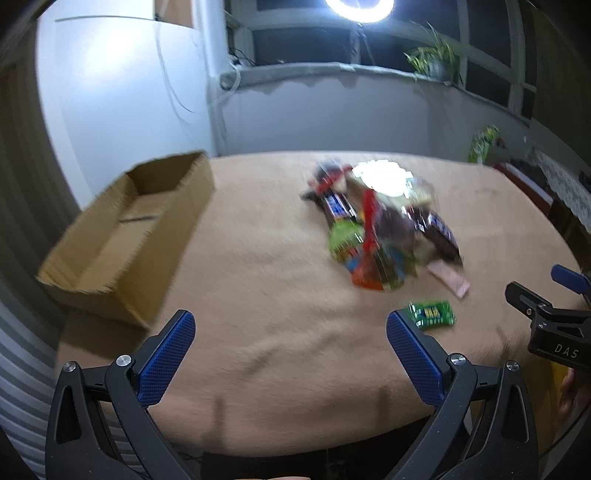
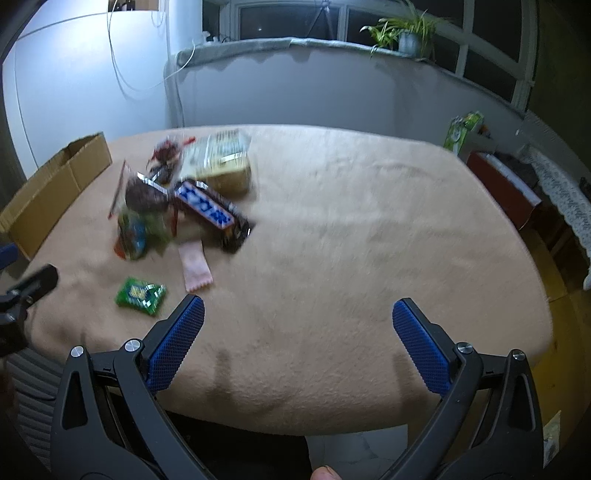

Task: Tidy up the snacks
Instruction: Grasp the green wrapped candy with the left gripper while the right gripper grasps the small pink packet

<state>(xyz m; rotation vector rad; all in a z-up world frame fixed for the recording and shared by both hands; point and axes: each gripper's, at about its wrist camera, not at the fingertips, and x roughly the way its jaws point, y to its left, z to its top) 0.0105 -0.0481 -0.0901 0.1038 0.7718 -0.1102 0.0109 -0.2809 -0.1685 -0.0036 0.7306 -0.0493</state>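
A heap of snack packets [image 1: 380, 225] [image 2: 184, 199] lies in the middle of the beige-covered table [image 1: 277, 295] [image 2: 351, 240]. A small green packet [image 1: 432, 314] [image 2: 140, 291] and a pink wrapper [image 1: 448, 278] [image 2: 195, 267] lie apart from it, nearer me. An open cardboard box [image 1: 125, 236] [image 2: 48, 192] with nothing visible inside stands at the table's left end. My left gripper [image 1: 291, 328] hangs open above the near edge, holding nothing. My right gripper [image 2: 299, 319] is open too, to the right of the green packet; in the left wrist view it [image 1: 535, 295] shows at the right edge.
A window sill with a potted plant [image 1: 436, 55] [image 2: 402, 33] runs behind the table. A green carton [image 2: 461, 131] and a red-brown cabinet [image 2: 506, 184] stand off the right end. A ring light [image 1: 358, 7] glares overhead. Bare cloth fills the table's right half.
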